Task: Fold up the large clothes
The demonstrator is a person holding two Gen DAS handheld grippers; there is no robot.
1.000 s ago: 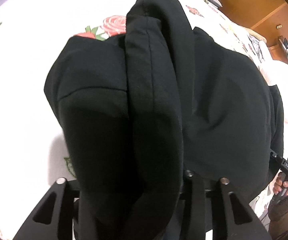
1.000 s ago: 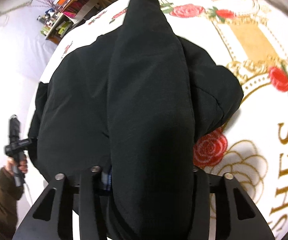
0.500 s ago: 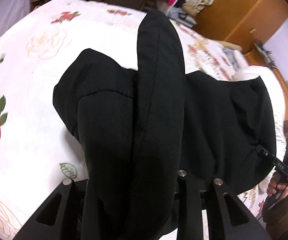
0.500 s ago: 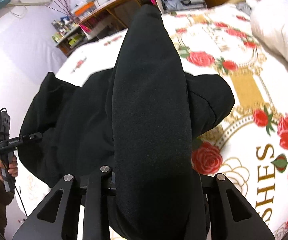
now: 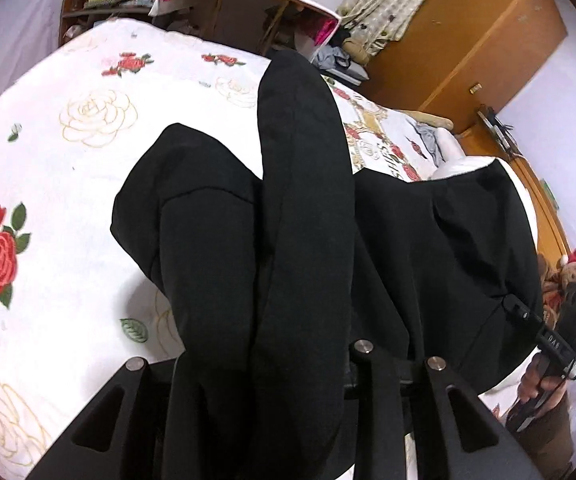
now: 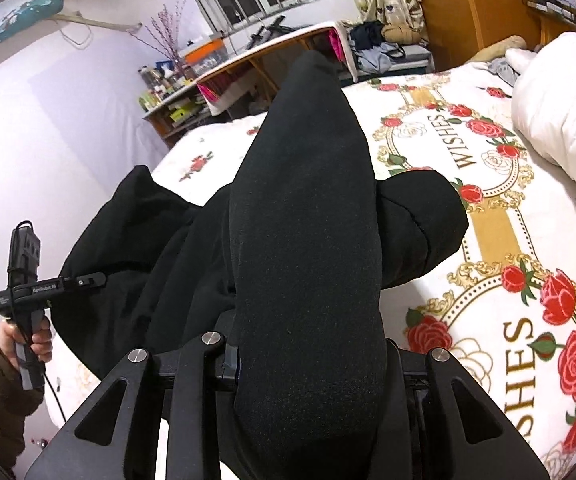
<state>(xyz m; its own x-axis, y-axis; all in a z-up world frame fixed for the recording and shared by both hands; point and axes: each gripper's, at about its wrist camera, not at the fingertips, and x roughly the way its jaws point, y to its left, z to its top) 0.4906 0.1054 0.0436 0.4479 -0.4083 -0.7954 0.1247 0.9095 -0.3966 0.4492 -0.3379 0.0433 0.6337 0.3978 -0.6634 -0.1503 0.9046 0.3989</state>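
A large black garment [image 5: 215, 240] hangs between both grippers above the rose-print bed. My left gripper [image 5: 288, 364] is shut on a thick fold of it; the cloth drapes over the jaws and hides the fingertips. My right gripper [image 6: 300, 344] is shut on another fold of the same black garment [image 6: 304, 220], which stands up over the fingers. The right gripper also shows in the left wrist view [image 5: 556, 340] at the garment's far edge, and the left gripper shows in the right wrist view [image 6: 63, 284] the same way.
The white bedspread [image 5: 67, 168] with red roses lies below. A white pillow or duvet [image 6: 560, 112] sits at the bed's right side. A desk with shelves [image 6: 247, 68] and a wooden wardrobe [image 5: 468, 40] stand beyond the bed.
Both grippers have lifted and tilted up with the garment; more of the room shows beyond the bed, and the cloth hangs higher off the bedspread.
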